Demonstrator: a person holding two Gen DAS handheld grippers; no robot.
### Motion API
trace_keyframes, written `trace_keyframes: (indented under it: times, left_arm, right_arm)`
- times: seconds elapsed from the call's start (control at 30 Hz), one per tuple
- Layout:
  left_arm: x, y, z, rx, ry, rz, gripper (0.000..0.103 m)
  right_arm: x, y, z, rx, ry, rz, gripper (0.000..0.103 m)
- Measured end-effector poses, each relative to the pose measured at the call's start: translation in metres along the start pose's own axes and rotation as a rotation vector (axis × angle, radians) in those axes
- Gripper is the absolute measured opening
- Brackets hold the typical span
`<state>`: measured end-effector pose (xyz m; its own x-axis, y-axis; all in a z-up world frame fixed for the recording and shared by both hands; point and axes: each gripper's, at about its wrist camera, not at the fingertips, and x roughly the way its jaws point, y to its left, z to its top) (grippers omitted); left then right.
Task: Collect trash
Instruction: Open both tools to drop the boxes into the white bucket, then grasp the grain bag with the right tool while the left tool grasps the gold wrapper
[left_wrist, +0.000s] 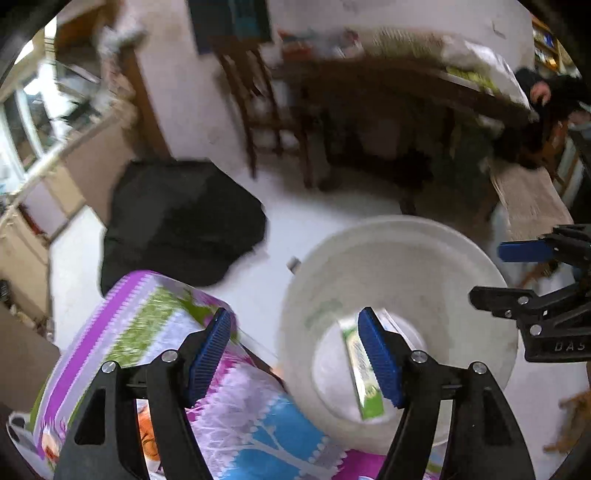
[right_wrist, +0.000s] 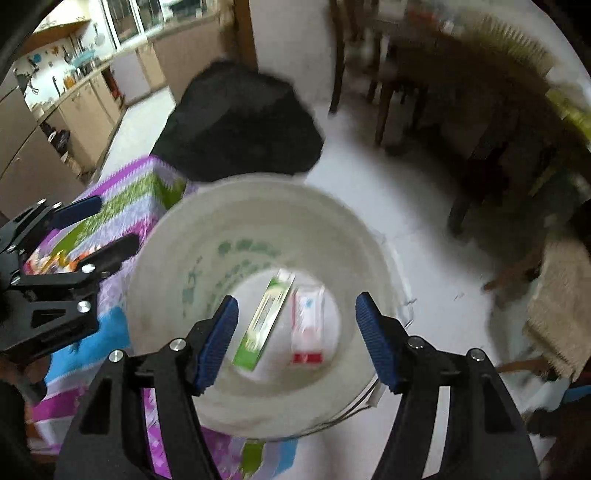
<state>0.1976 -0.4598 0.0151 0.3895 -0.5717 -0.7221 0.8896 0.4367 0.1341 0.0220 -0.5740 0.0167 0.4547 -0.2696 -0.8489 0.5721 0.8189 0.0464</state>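
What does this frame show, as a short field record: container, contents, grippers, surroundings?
container: white bucket on the floor
contents: green box and red-and-white packet lying side by side at the bottom
left gripper: open, empty
right gripper: open, empty, above the bucket
surroundings: patterned cloth beside the bucket, black bag behind

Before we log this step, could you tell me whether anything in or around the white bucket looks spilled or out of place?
Nothing stands out. The green box and the red-and-white packet both lie on the bottom of the white bucket, with nothing seen spilled on the floor beside it. The left gripper and right gripper stand open and empty.
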Motion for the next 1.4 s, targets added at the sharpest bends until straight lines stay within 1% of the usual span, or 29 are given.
trace_keyframes:
  times: [0.03, 0.1, 0.17, 0.2, 0.23, 0.33, 0.4, 0.43, 0.5, 0.57, 0.63, 0.7, 0.8, 0.83, 0.9, 0.93, 1.0, 1.03, 1.1, 1.23, 1.3, 1.33, 1.37, 1.4]
  left_arm:
    - [-0.009, 0.003, -0.007, -0.012, -0.034, 0.016, 0.072]
    - [-0.028, 0.008, -0.023, -0.041, -0.108, 0.067, 0.072]
    - [-0.053, 0.018, -0.047, -0.091, -0.181, 0.118, 0.072]
    - [-0.062, 0.021, -0.056, -0.109, -0.204, 0.135, 0.072]
    - [-0.075, 0.026, -0.07, -0.129, -0.238, 0.163, 0.072]
    - [-0.111, 0.038, -0.111, -0.152, -0.309, 0.284, 0.072]
    - [-0.129, 0.045, -0.134, -0.16, -0.334, 0.338, 0.072]
    - [-0.142, 0.048, -0.151, -0.166, -0.348, 0.374, 0.072]
    - [-0.16, 0.054, -0.174, -0.18, -0.357, 0.414, 0.072]
    - [-0.181, 0.066, -0.2, -0.217, -0.359, 0.449, 0.073]
    - [-0.203, 0.081, -0.23, -0.274, -0.35, 0.481, 0.073]
    - [-0.218, 0.098, -0.255, -0.32, -0.341, 0.514, 0.074]
    - [-0.248, 0.129, -0.306, -0.407, -0.304, 0.582, 0.074]
    - [-0.258, 0.145, -0.324, -0.449, -0.282, 0.597, 0.074]
    - [-0.274, 0.17, -0.351, -0.515, -0.249, 0.619, 0.074]
    - [-0.287, 0.186, -0.37, -0.561, -0.227, 0.633, 0.074]
    - [-0.302, 0.212, -0.398, -0.615, -0.19, 0.633, 0.074]
    - [-0.311, 0.226, -0.415, -0.637, -0.167, 0.645, 0.074]
    - [-0.322, 0.24, -0.437, -0.641, -0.14, 0.66, 0.074]
    - [-0.336, 0.256, -0.458, -0.655, -0.126, 0.662, 0.074]
    - [-0.336, 0.259, -0.463, -0.685, -0.123, 0.671, 0.074]
    - [-0.337, 0.262, -0.467, -0.707, -0.123, 0.664, 0.074]
    - [-0.333, 0.263, -0.466, -0.724, -0.121, 0.658, 0.074]
    - [-0.331, 0.265, -0.467, -0.736, -0.12, 0.654, 0.074]
  right_arm:
    - [-0.01, 0.008, -0.008, -0.018, -0.068, -0.009, 0.063]
    - [-0.023, 0.019, -0.02, -0.035, -0.152, -0.018, 0.063]
    - [-0.044, 0.035, -0.04, -0.056, -0.282, -0.002, 0.063]
    - [-0.053, 0.042, -0.049, -0.067, -0.343, 0.009, 0.063]
    - [-0.06, 0.048, -0.057, -0.077, -0.387, 0.017, 0.063]
    - [-0.082, 0.074, -0.088, -0.121, -0.529, 0.049, 0.064]
    - [-0.09, 0.09, -0.105, -0.146, -0.58, 0.068, 0.064]
    - [-0.092, 0.098, -0.113, -0.157, -0.595, 0.074, 0.064]
    - [-0.093, 0.115, -0.129, -0.174, -0.61, 0.089, 0.064]
    - [-0.094, 0.125, -0.139, -0.172, -0.616, 0.116, 0.064]
    - [-0.094, 0.138, -0.149, -0.169, -0.621, 0.142, 0.064]
    - [-0.097, 0.153, -0.16, -0.17, -0.628, 0.16, 0.064]
    - [-0.099, 0.173, -0.173, -0.179, -0.63, 0.178, 0.063]
    - [-0.098, 0.181, -0.176, -0.18, -0.622, 0.199, 0.06]
    - [-0.097, 0.195, -0.183, -0.185, -0.597, 0.25, 0.058]
    - [-0.094, 0.205, -0.184, -0.196, -0.569, 0.294, 0.057]
    - [-0.088, 0.224, -0.185, -0.223, -0.521, 0.356, 0.056]
    - [-0.084, 0.239, -0.188, -0.246, -0.49, 0.388, 0.056]
    - [-0.078, 0.259, -0.193, -0.277, -0.442, 0.437, 0.056]
    - [-0.068, 0.311, -0.202, -0.367, -0.325, 0.576, 0.056]
    - [-0.058, 0.338, -0.2, -0.408, -0.255, 0.638, 0.056]
    - [-0.053, 0.352, -0.199, -0.418, -0.219, 0.666, 0.056]
    - [-0.048, 0.365, -0.206, -0.423, -0.196, 0.687, 0.056]
    - [-0.044, 0.375, -0.205, -0.428, -0.175, 0.708, 0.056]
